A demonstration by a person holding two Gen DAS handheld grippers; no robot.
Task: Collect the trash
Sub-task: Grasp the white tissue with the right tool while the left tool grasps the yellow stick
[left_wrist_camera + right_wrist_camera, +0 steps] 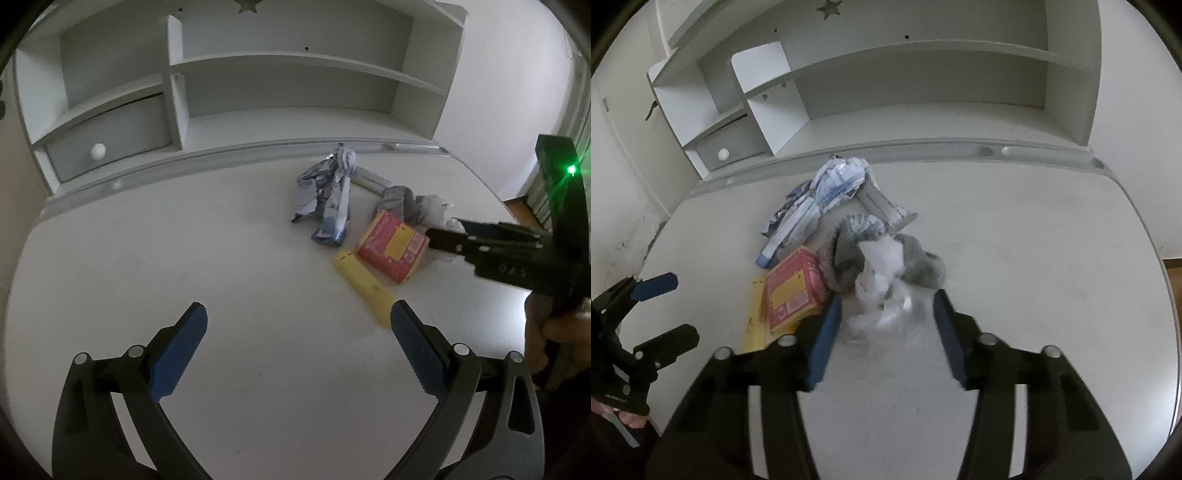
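Observation:
A pile of trash lies on the white desk (166,258): crumpled blue-and-white wrappers (328,199) (820,195), a grey wrapper (397,201) (846,254), a red-and-yellow box (393,245) (794,291), a yellow packet (364,286) (755,317) and crumpled white paper (437,208) (882,273). My right gripper (888,297) points down at the white paper, which sits between its blue pads without either pad pressing on it. My left gripper (298,308) is open over bare desk. Its right finger hides the near end of the yellow packet.
A white shelf unit (288,62) stands along the back of the desk, with a grey drawer and white knob (98,150) at the left. A raised rail (960,151) runs along the desk's back edge. The desk's right edge drops to wooden floor (517,203).

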